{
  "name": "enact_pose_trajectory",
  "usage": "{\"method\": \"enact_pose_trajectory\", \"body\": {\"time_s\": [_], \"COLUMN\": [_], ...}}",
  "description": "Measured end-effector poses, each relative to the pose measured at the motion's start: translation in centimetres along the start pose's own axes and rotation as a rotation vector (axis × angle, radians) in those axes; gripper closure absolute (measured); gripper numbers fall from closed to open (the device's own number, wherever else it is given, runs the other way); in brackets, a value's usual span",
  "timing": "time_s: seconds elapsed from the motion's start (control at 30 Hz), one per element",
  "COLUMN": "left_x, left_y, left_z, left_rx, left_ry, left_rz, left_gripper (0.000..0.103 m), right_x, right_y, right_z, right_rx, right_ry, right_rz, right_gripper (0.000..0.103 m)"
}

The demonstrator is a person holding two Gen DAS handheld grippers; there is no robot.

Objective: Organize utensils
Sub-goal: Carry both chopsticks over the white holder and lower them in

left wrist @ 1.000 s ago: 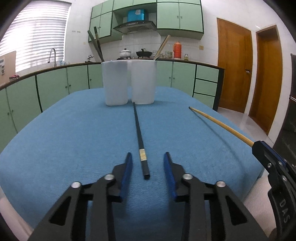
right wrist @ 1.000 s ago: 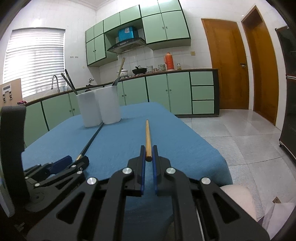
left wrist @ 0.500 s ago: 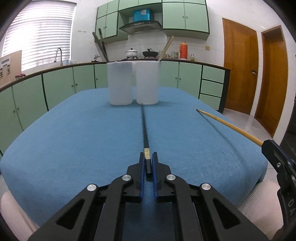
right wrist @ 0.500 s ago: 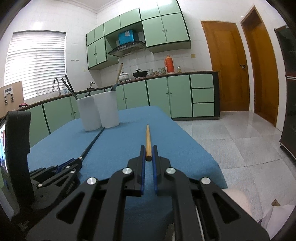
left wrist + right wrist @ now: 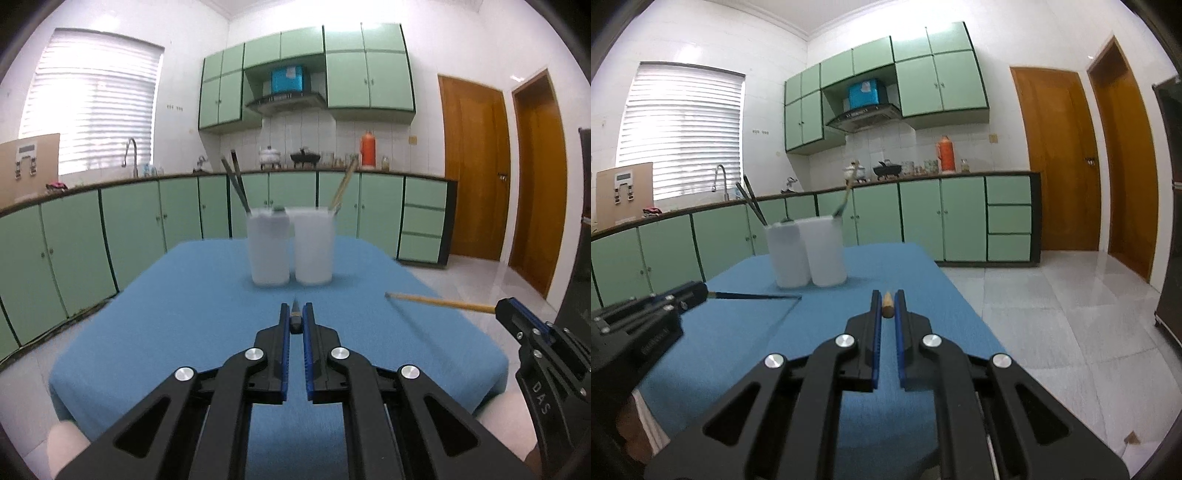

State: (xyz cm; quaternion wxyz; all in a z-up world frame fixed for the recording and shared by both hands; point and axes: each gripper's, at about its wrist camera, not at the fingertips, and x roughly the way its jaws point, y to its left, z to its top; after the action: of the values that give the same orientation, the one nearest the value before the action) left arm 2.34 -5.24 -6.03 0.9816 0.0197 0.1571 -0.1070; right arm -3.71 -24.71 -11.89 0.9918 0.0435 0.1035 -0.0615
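My left gripper (image 5: 295, 308) is shut on a black chopstick (image 5: 295, 319), held above the blue table (image 5: 184, 332) and seen almost end-on, pointing at two white cups. The left cup (image 5: 268, 247) holds dark chopsticks and the right cup (image 5: 314, 245) holds wooden ones. My right gripper (image 5: 887, 295) is shut on a wooden chopstick (image 5: 887, 308), also lifted and pointing forward. In the left wrist view, the wooden chopstick (image 5: 439, 302) sticks out leftwards from the right gripper (image 5: 508, 310). In the right wrist view, the black chopstick (image 5: 753, 295) sticks out from the left gripper (image 5: 696, 291).
The cups (image 5: 805, 254) stand touching, side by side near the table's far end. The table's right edge (image 5: 960, 295) drops to a tiled floor (image 5: 1052, 314). Green kitchen cabinets (image 5: 147, 221) run behind the table, and wooden doors (image 5: 476, 166) stand at the right.
The left gripper closed on the black chopstick, which lay on the table, then raised it. The right gripper also rose with the wooden chopstick. Both chopsticks now hang clear of the cloth.
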Motion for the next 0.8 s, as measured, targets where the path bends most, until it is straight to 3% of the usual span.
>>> {"method": "enact_pose_trajectory", "body": {"time_s": [0.4, 0.8], "left_x": [-1.4, 0.4], "left_y": [2.3, 4.3], "left_z": [6.7, 11.0], "left_rx": [-0.031, -0.062], "left_ry": [-0.079, -0.081], "left_rz": [-0.066, -0.102], "left_gripper": [0.096, 0.096], "right_x": [2.1, 5.4], "right_y": [-1.1, 1.6], "right_z": [8.8, 16.1], "right_rx": [0.112, 0.058], "right_ry": [0.066, 0.118], "right_rz": [0.163, 0.221], "right_gripper": [0.097, 0.097]}}
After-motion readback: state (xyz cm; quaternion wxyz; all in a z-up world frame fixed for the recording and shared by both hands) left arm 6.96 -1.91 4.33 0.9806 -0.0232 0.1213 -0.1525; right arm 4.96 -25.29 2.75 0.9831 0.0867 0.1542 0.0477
